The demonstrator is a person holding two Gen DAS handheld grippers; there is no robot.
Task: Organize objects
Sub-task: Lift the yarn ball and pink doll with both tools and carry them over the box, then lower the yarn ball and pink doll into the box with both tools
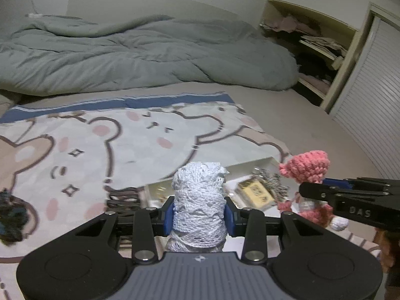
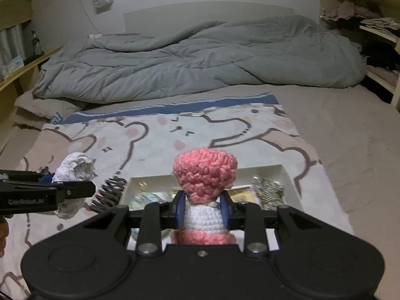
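The left gripper (image 1: 199, 216) has its blue-padded fingers (image 1: 167, 215) clamped on a pale blue-white netted roll (image 1: 198, 200), held upright above the left end of a shallow white tray (image 2: 285, 172) lying on the bear-print blanket (image 1: 82, 147) at the near edge of the bed (image 2: 350, 135). Just right, the right gripper (image 2: 203, 211) clamps a pink-and-white crocheted doll (image 2: 205, 177) by its white middle above the same tray. Bare sheet lies open toward the bed's right edge; the right gripper's side reads "DAS", the left's "GenRobot.AI".
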